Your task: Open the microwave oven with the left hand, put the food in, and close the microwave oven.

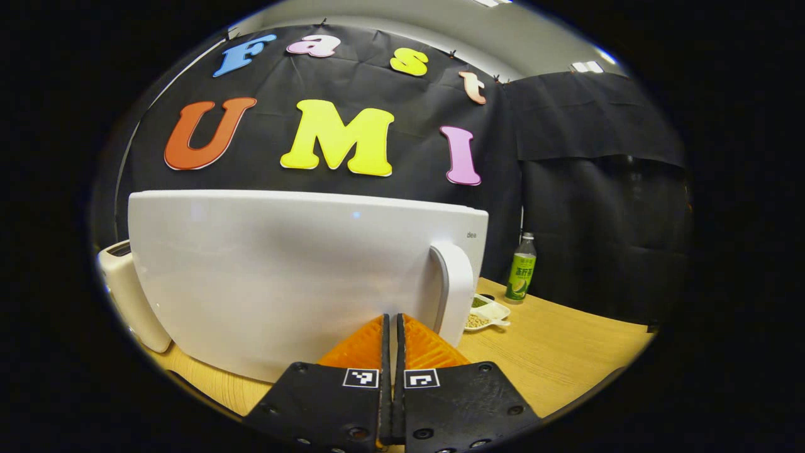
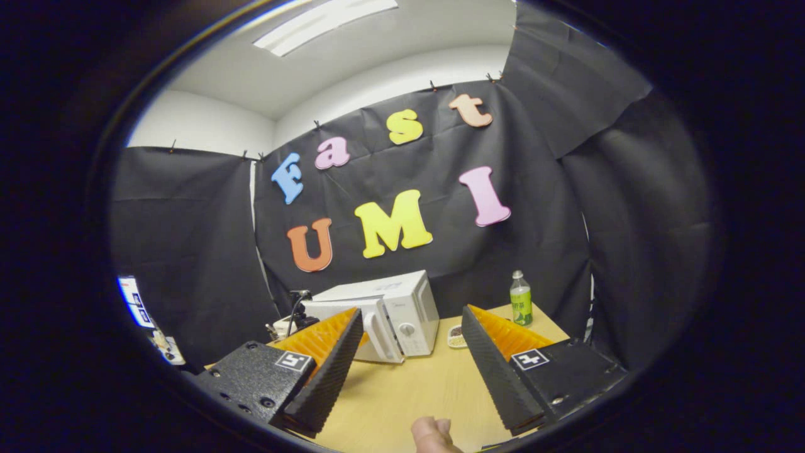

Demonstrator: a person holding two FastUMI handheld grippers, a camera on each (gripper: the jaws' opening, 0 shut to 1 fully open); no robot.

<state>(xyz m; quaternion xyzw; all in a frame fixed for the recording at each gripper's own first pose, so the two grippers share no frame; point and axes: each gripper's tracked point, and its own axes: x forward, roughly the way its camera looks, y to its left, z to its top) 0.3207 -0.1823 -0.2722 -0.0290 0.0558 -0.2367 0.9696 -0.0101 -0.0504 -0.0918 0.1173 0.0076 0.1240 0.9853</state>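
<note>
The microwave oven (image 2: pixel 393 314) is taken as the landmark: a white box standing on the wooden table (image 2: pixel 402 390) against the black booth wall. In the right gripper view its door (image 2: pixel 352 327) is seen swung partly outward from the body, with the control panel and a round knob on the front face to the right of the door.

In the left gripper view the door (image 1: pixel 289 277) is seen very close, and its white vertical handle (image 1: pixel 454 289) stands at the door's right edge. The left gripper (image 1: pixel 393 333) is held directly in front of the door, just beside the handle's lower end; its 2 fingers are pressed together with nothing between them. Whether the tips touch the door cannot be told.

A white toaster-like appliance (image 1: pixel 126 296) is seen to the left of the microwave oven. To the right of the microwave oven, a small white dish of food (image 1: pixel 487 313) lies on the table, and a green bottle (image 1: pixel 522 269) stands upright beyond it, near the wall. The dish (image 2: pixel 457 338) and the bottle (image 2: pixel 520 299) are also seen in the right gripper view, to the right of the microwave oven.

The right gripper (image 2: pixel 409 352) is held well apart from the microwave oven, above the table, with its 2 fingers spread wide and nothing grasped. A fingertip of a person's hand (image 2: pixel 434 435) is seen at the lower edge of that view.
</note>
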